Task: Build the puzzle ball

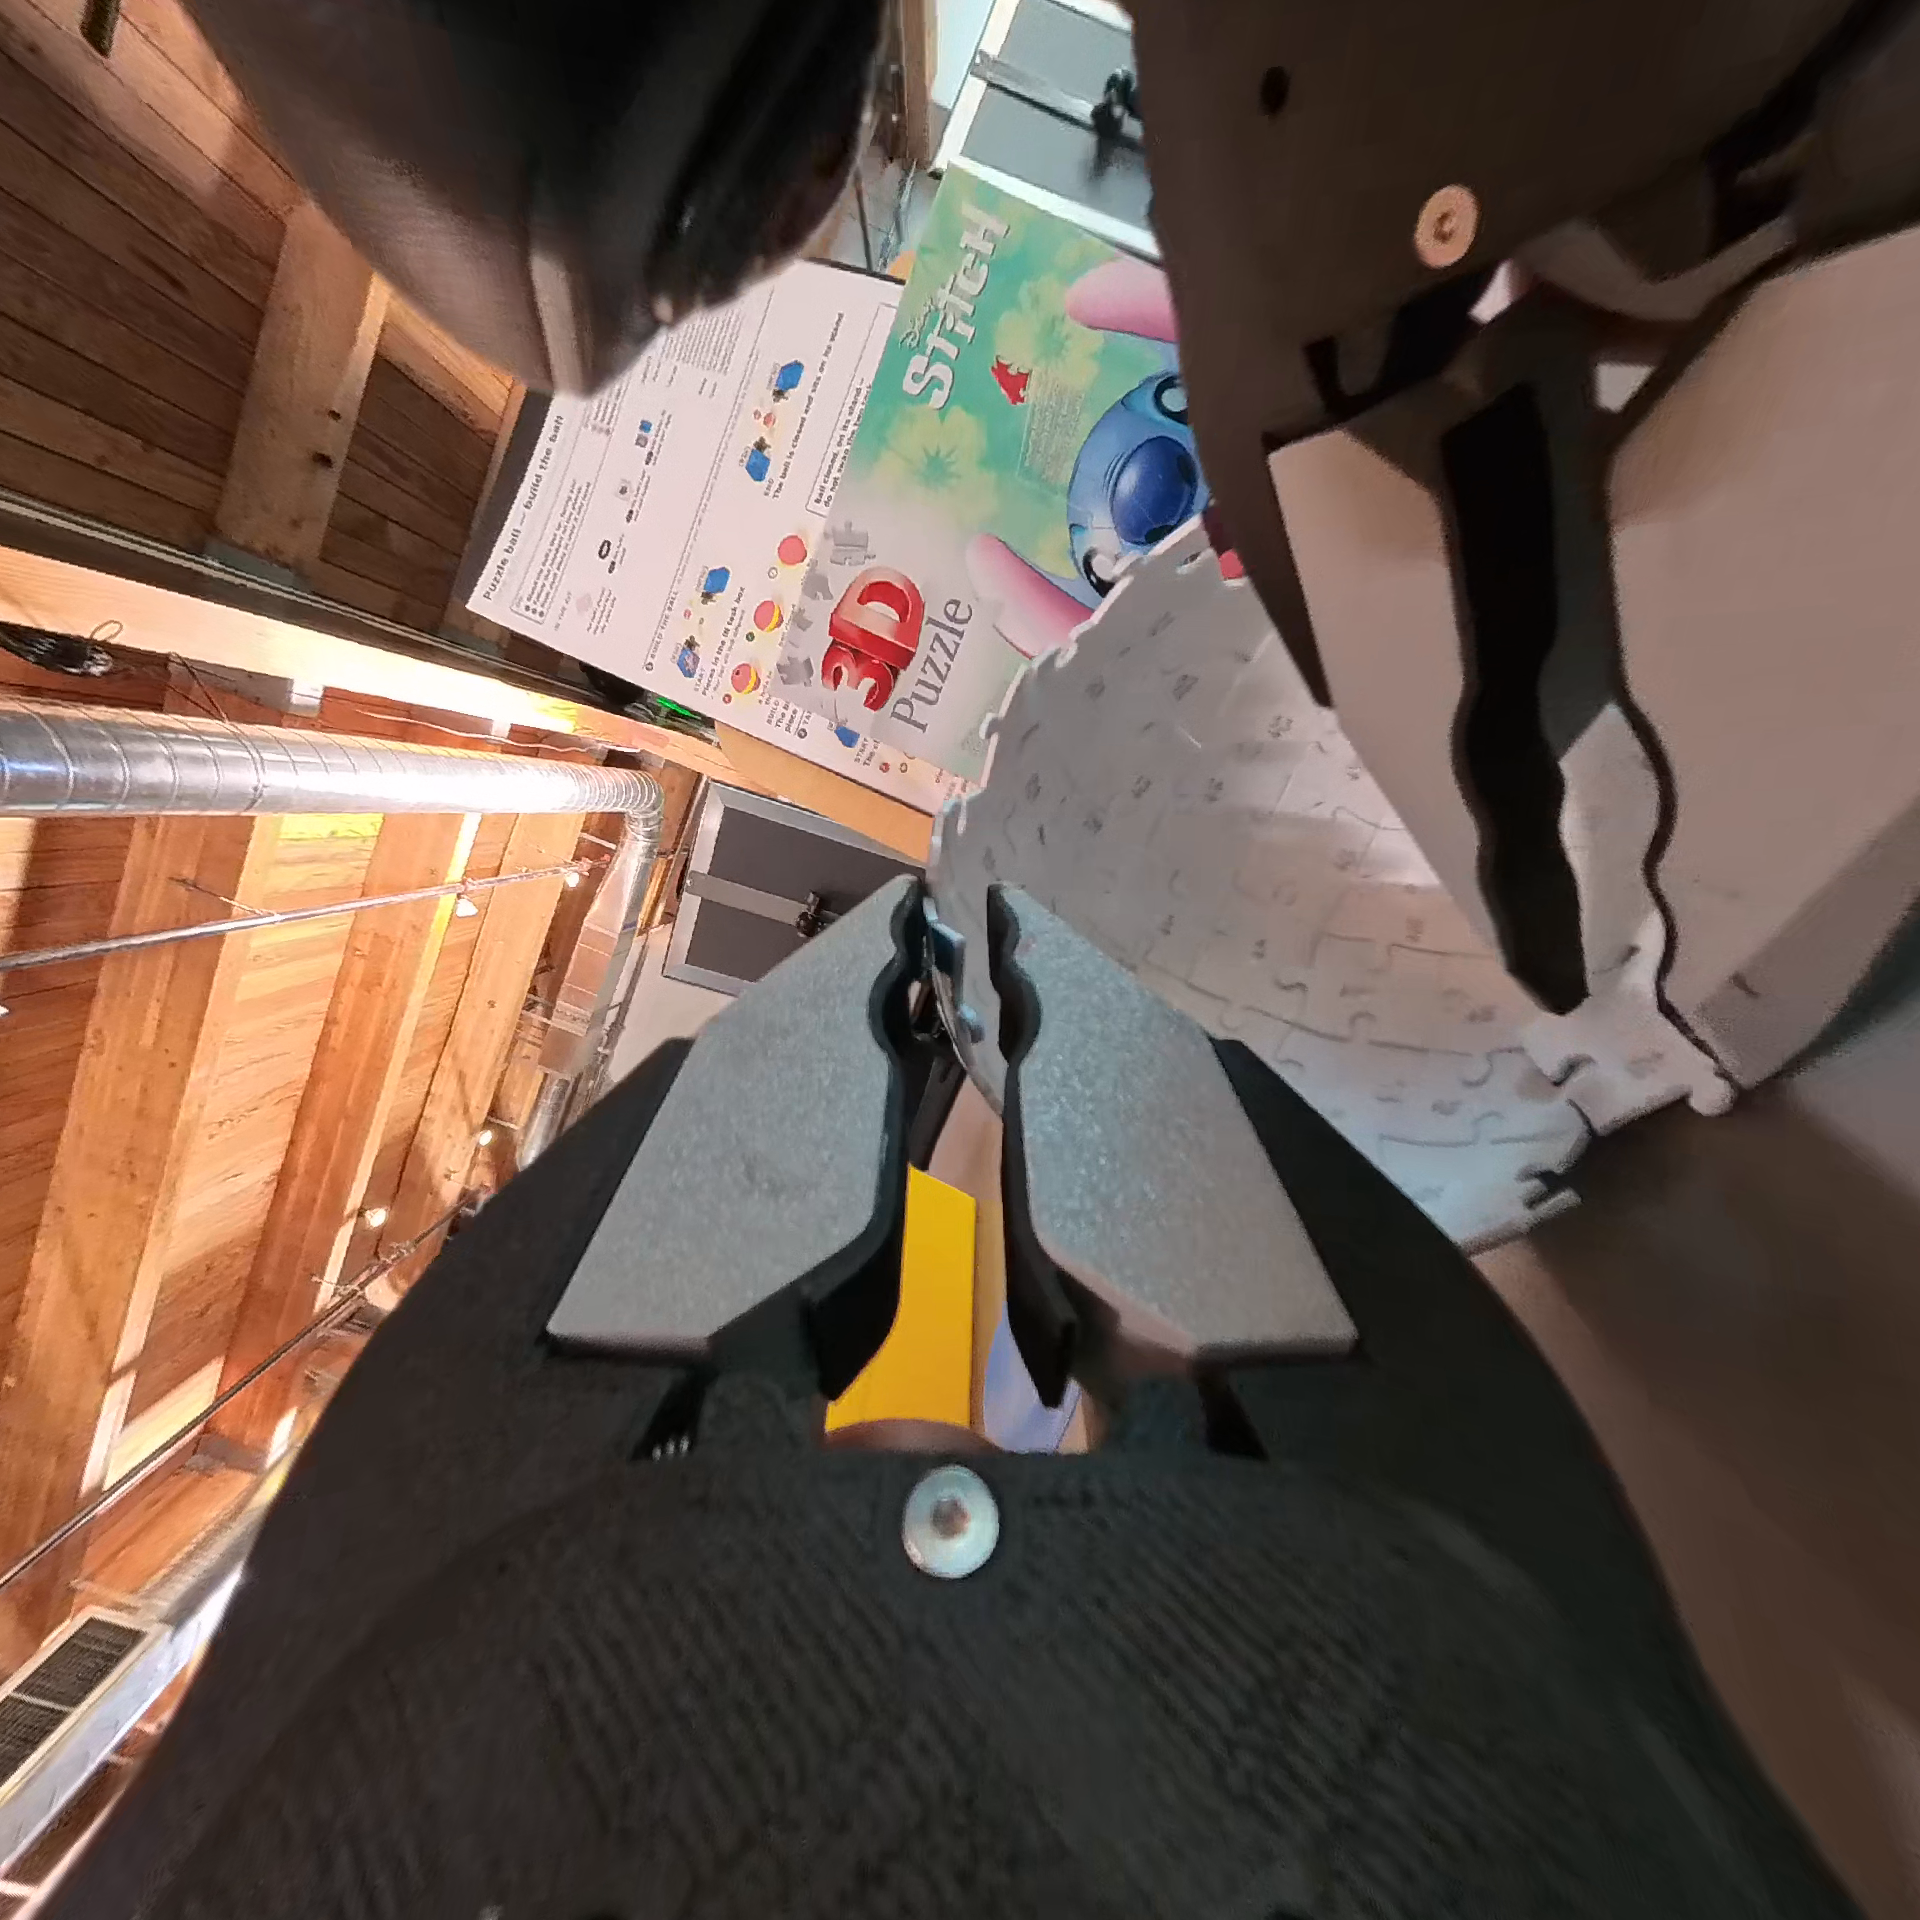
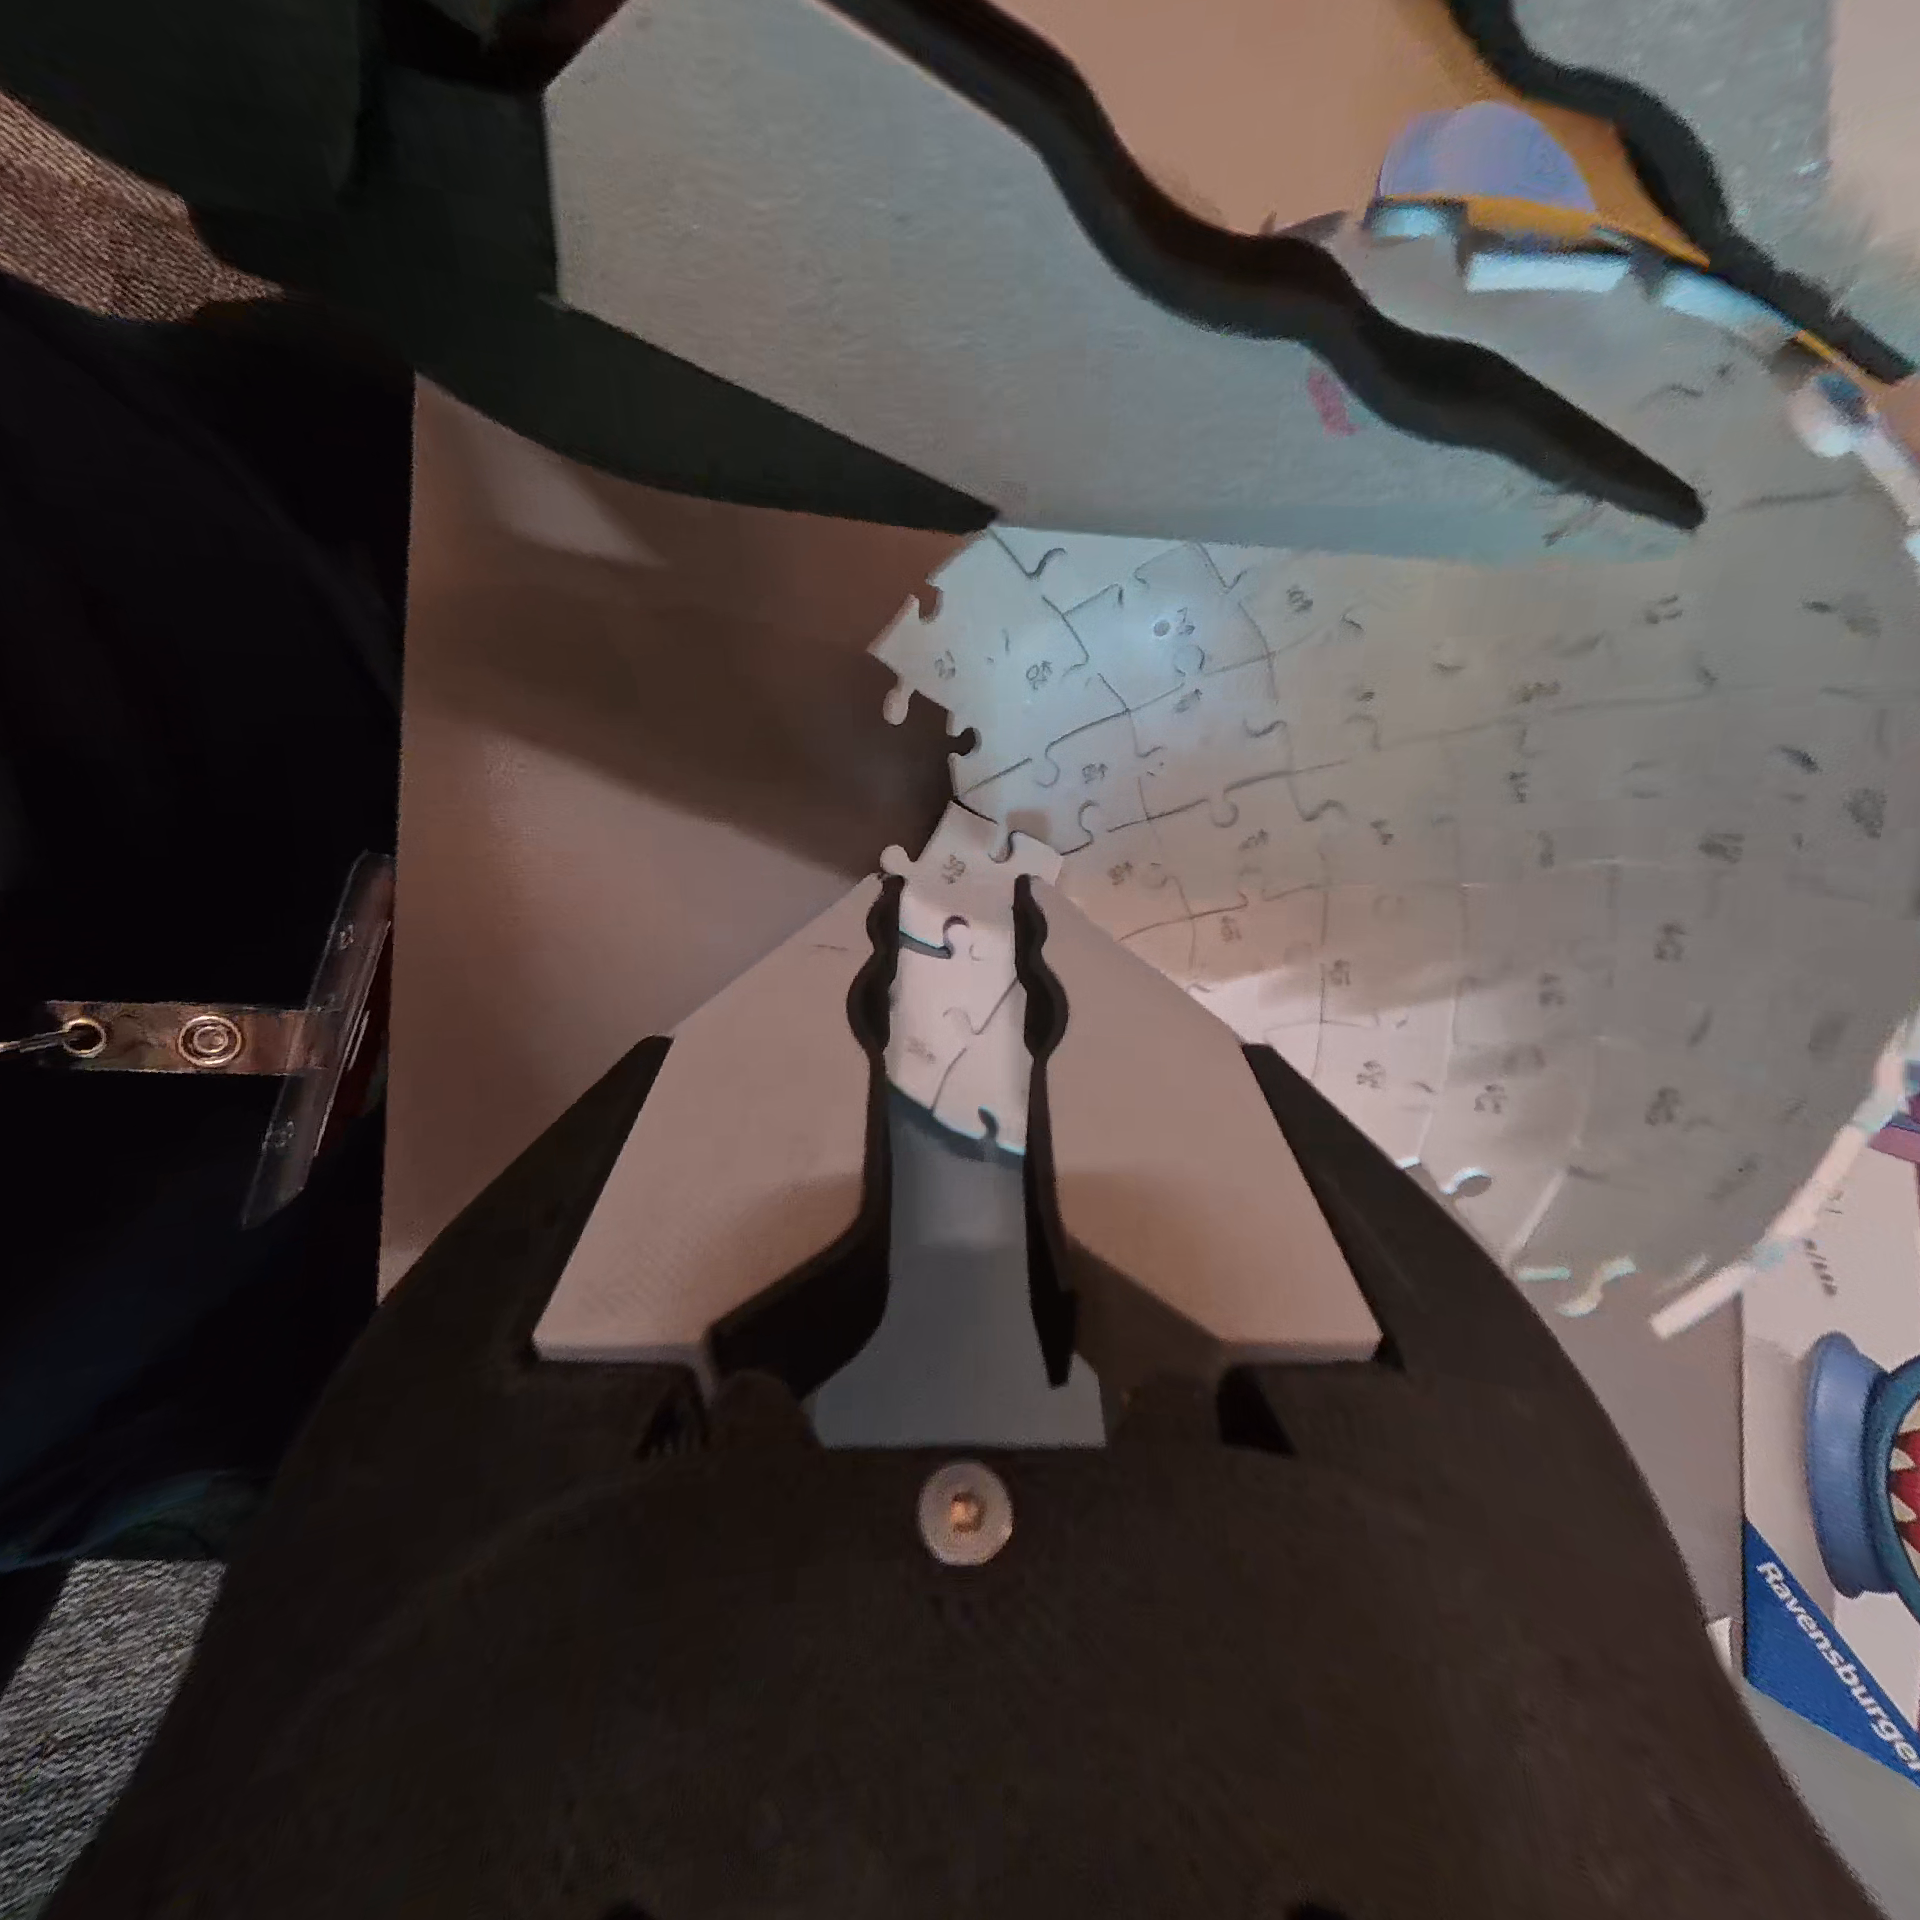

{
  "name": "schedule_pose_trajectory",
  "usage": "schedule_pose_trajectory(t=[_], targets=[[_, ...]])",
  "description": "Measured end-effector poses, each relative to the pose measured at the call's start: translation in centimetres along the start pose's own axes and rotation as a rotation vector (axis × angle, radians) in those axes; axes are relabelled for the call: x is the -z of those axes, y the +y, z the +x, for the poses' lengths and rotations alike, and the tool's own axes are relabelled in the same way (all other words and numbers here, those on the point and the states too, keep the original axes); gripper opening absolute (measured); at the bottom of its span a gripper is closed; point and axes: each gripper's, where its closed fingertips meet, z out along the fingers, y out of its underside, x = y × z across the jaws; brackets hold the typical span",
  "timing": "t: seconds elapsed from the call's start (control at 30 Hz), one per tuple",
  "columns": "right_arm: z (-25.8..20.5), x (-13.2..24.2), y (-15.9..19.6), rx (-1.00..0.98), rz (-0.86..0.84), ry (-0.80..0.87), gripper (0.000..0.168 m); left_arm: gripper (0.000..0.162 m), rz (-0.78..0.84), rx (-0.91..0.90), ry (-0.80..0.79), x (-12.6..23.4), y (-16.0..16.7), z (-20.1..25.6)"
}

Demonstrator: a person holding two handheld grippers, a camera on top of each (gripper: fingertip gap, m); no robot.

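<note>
Shell (image 2: 1455,790) of the half-built ball hangs in the air between both grippers, grey inner side facing the cameras. Left gripper (image 1: 956,914) is clamped on its rim; right gripper (image 2: 951,883) pinches the edge piece (image 2: 951,940) at the opposite rim. Squeezing or twisting too hard would likely pop the interlocked seams apart.

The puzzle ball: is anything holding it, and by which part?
Both. The left hand-held gripper pinches the half-built puzzle ball at its jagged open rim; the right hand-held gripper grips the rim elsewhere.
</note>
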Motion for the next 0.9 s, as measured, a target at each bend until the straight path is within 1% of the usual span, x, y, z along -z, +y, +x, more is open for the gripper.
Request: schedule_pose_trajectory(t=[0.17,0.23,0.37,0.67,0.77,0.9], targets=[[0.1,-0.1,0.0,-0.04,-0.006,-0.036,0.022,0.008,0.015,-0.014,0.006,0.1,-0.4,0.0],[-0.1,0.1,-0.1,-0.048,-0.005,-0.055,0.027,0.008,0.018,-0.02,0.005,0.2,-0.4,-0.1],[-0.3,1.3,-1.0,-0.094,0.065,-0.091,0.03,0.006,0.035,-0.029,0.0,0.4,-0.7,-0.1],[0.2,4.9,0.7,-0.145,0.113,-0.008,0.03,0.004,0.052,-0.082,-0.019,0.5,-0.9,-0.1],[0.2,6.2,0.6,-0.157,0.132,0.016,0.031,0.003,0.052,-0.093,-0.019,0.4,-1.1,-0.1],[-2.2,7.1,-0.2,-0.157,0.196,-0.016,0.03,0.001,0.052,-0.095,-0.015,0.3,-1.2,-0.1]])
